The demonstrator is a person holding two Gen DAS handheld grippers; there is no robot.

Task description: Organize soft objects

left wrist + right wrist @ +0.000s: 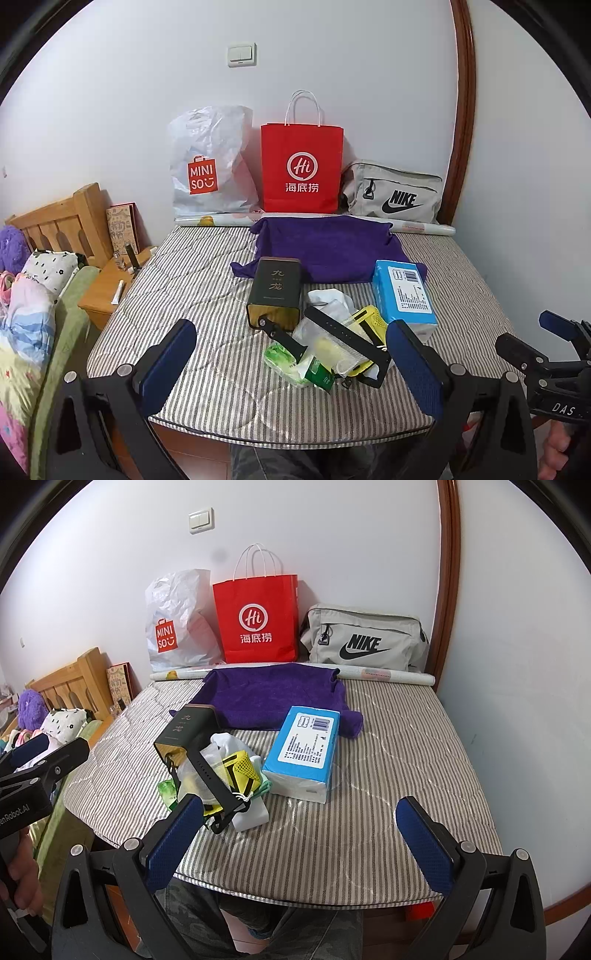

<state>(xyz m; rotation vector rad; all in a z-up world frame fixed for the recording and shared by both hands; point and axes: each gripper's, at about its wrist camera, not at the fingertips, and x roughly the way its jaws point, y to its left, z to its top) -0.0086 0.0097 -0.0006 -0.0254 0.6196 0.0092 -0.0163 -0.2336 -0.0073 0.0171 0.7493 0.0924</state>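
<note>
A purple towel (325, 251) (273, 698) lies spread at the back of the striped mattress (207, 295) (388, 775). In front of it sit a blue tissue pack (404, 295) (306, 749), a dark green tin (275, 291) (184, 727), and a heap of a yellow mesh pouch (369, 321) (242, 770), black strap (343, 336) (210, 775), white plastic and green packets (291, 363). My left gripper (291, 365) is open above the heap's near side. My right gripper (299, 842) is open over bare mattress, right of the heap.
A white Miniso bag (210, 166) (177, 624), a red paper bag (301, 166) (258, 616) and a grey Nike bag (395, 195) (362, 642) stand against the back wall. A wooden bedside stand (107, 291) and a bed with bedding (29, 314) lie left.
</note>
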